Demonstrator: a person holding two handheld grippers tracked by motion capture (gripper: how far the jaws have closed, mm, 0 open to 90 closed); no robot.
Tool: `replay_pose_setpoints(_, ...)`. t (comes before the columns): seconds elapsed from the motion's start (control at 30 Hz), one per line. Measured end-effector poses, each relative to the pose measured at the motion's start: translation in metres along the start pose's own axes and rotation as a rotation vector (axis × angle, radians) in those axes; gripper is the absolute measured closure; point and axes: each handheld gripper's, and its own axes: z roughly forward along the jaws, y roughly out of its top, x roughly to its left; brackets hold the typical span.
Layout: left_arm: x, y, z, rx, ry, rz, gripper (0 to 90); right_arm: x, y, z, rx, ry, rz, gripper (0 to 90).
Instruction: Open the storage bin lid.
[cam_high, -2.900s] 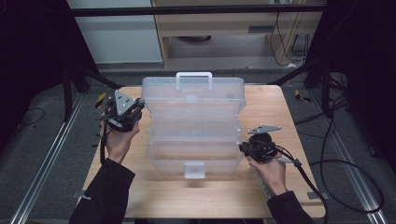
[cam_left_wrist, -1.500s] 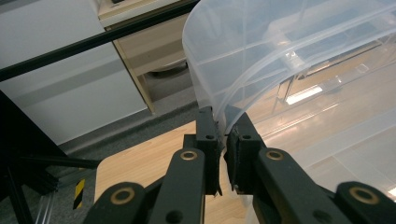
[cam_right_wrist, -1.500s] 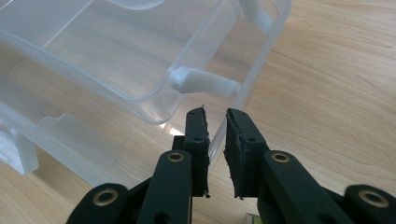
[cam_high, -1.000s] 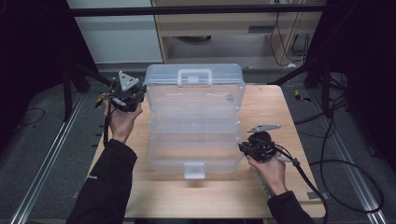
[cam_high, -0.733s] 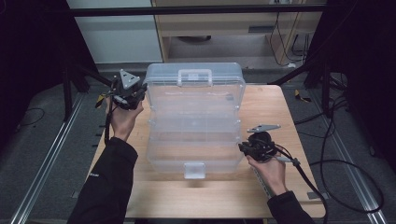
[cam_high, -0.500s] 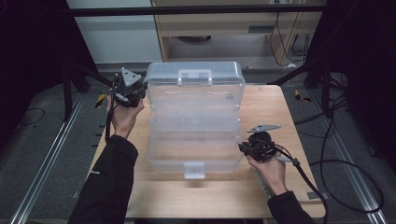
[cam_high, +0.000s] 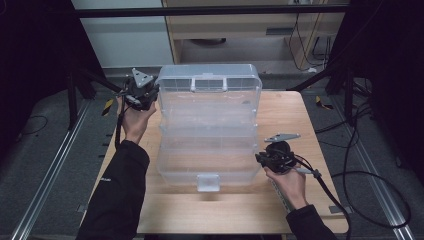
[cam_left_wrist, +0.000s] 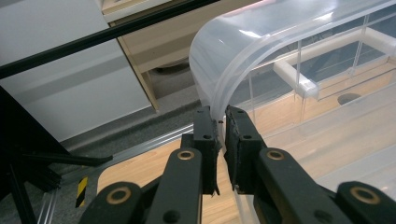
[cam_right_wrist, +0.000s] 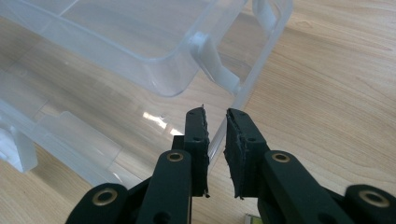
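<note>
Right gripper view is showing me my right gripper (cam_right_wrist: 215, 116) pinching the thin clear rim of the box's base (cam_right_wrist: 219, 135), jaws narrow with the plastic edge between the pads. In the high view that same right gripper (cam_high: 264, 159) is sitting at the near right corner of the clear plastic box (cam_high: 207, 150), which is resting in the middle of the wooden table (cam_high: 300, 125), its white latch (cam_high: 207, 182) facing me. Farther off, my left gripper (cam_left_wrist: 221, 116) is clamping the curved rim of the lid (cam_left_wrist: 243, 51), jaws almost together on that thin wall; in the high view the left gripper (cam_high: 150, 92) is holding the lid (cam_high: 210, 90) swung up at the far side, handle (cam_high: 209, 82) on top.

I am judging the box as light, empty and slick, with walls that flex; the hinges and lid edge are looking like the weak spots. I am taking it by rims near corners, where the plastic is stiffest, and pressing gently so it neither slips nor cracks.
</note>
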Motion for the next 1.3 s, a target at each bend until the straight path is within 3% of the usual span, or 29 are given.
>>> replay_pose_setpoints(0.47,0.004,0.008,0.020,0.026,0.018,0.011,82.7,0.000,0.000,0.000,-0.001,-0.001,0.003,78.8)
replay_pose_setpoints(0.93,0.010,0.012,0.039,0.046,-0.007,-0.023,82.5,0.000,0.000,0.000,-0.002,-0.002,0.004,78.8)
replay_pose_setpoints(1.3,0.011,0.010,0.047,0.043,0.000,-0.029,81.4,0.000,0.000,0.000,-0.003,-0.001,0.004,78.7)
